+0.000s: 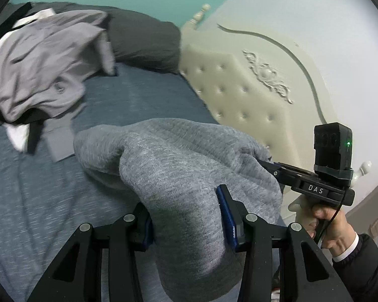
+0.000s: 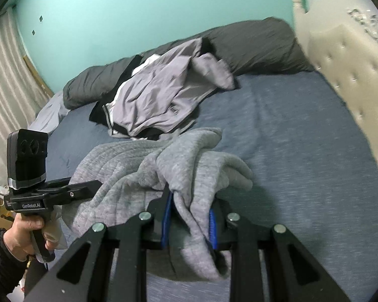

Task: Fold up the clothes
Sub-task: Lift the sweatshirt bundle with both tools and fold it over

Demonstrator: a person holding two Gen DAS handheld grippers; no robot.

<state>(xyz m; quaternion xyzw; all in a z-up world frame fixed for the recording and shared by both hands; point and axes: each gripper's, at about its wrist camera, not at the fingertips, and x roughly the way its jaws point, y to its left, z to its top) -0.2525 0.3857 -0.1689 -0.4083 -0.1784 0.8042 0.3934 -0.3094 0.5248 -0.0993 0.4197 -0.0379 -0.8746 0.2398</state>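
A grey knit garment (image 1: 179,156) hangs lifted above the blue bed sheet (image 1: 128,95), bunched between both grippers. My left gripper (image 1: 186,216) is shut on a thick fold of it, and its blue pads (image 1: 226,214) press the cloth from both sides. In the right wrist view my right gripper (image 2: 189,219) is shut on another fold of the same grey garment (image 2: 189,166), which drapes over its fingers. Each gripper shows in the other's view, with its tips buried in the cloth: the right gripper (image 1: 272,167) and the left gripper (image 2: 88,187).
A light grey shirt (image 2: 153,98) lies crumpled on black and white clothes at the far side of the bed. Behind it lies a dark grey pillow (image 2: 259,47). A cream tufted headboard (image 1: 239,93) rises on the right. A striped curtain (image 2: 7,83) hangs at the left.
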